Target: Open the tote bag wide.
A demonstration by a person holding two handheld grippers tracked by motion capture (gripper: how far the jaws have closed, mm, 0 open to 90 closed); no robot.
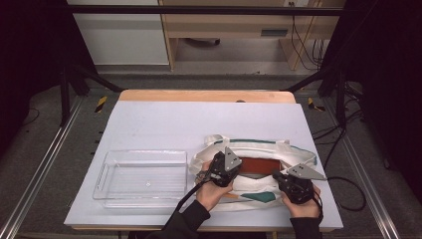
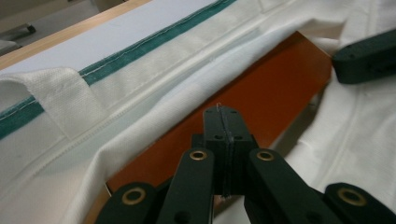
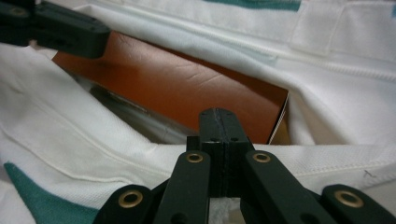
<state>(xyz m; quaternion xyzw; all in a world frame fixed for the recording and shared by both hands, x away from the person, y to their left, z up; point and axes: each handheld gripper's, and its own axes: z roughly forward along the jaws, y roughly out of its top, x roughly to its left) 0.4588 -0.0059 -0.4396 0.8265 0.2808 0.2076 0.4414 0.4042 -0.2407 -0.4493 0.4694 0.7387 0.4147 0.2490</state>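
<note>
A white tote bag [image 1: 254, 186] with green trim lies on the table [image 1: 164, 124], right of a clear tray [image 1: 142, 178]. A brown book [image 1: 259, 166] sits inside its open mouth. Left gripper [image 2: 223, 116]: jaws pressed together, a thin clear edge between them; grip on the bag cannot be confirmed. Right gripper [image 3: 219, 119]: jaws together at the bag's near rim; grip on cloth likewise unconfirmed

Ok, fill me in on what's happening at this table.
A person works a white tote bag with teal trim using two handheld grippers. The left gripper and the right gripper both have their jaws closed at the bag's mouth, seemingly pinching the near edge of the fabric. A reddish-brown flat item sits inside the bag. A clear plastic tray lies beside it.
</note>
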